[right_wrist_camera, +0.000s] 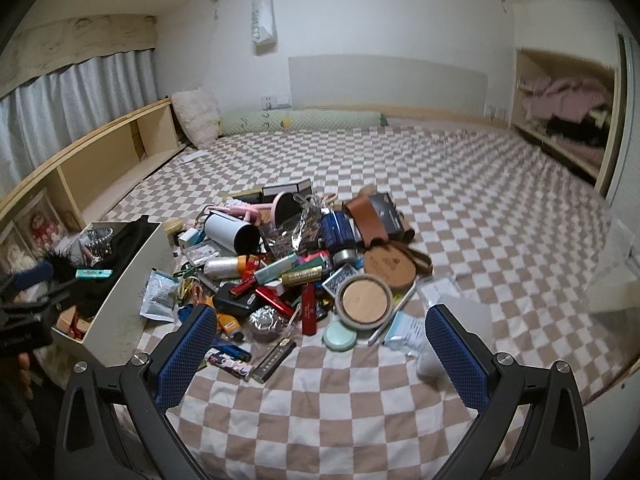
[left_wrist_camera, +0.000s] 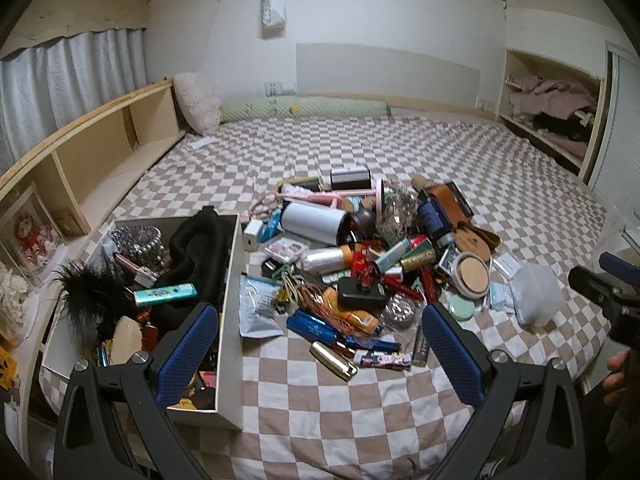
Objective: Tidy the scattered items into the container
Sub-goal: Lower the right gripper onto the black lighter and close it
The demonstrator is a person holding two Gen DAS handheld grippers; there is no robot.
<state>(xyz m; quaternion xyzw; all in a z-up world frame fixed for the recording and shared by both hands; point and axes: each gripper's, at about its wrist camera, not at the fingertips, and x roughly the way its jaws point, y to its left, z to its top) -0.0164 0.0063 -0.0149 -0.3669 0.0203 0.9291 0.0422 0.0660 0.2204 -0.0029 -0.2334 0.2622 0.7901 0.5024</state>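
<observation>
Landmark: the white box [left_wrist_camera: 230, 280] on the checked bed cover [left_wrist_camera: 320, 400], near the bed's left edge.

Left of the box: wooden shelf unit [left_wrist_camera: 100, 152] along the wall, grey curtain [left_wrist_camera: 60, 80] above it.

Inside the box: black feather tuft [left_wrist_camera: 86, 284], black cloth [left_wrist_camera: 200, 240], a beaded silver piece [left_wrist_camera: 138, 242], a teal tube [left_wrist_camera: 165, 294] lying across the top.

Left gripper [left_wrist_camera: 320, 356] hangs over the box's near right corner, jaws wide apart, nothing between them; its left finger overlaps the box interior, its right finger is out over the pile.

Just right of the box: a white foil sachet [left_wrist_camera: 256, 308] touching its wall, then the heap of scattered items [left_wrist_camera: 360, 264]. In the heap: white cylinder [left_wrist_camera: 312, 224] on its side, black power bank [left_wrist_camera: 360, 294], gold tube [left_wrist_camera: 334, 360] at the near edge, round wooden-lidded tin [left_wrist_camera: 472, 276], mint round compact [left_wrist_camera: 461, 306].

Further right of the box: right gripper [right_wrist_camera: 320, 354], jaws wide apart and empty, above bare cover in front of the heap. Clear plastic container [left_wrist_camera: 536, 296] lies at the heap's right fringe.
</observation>
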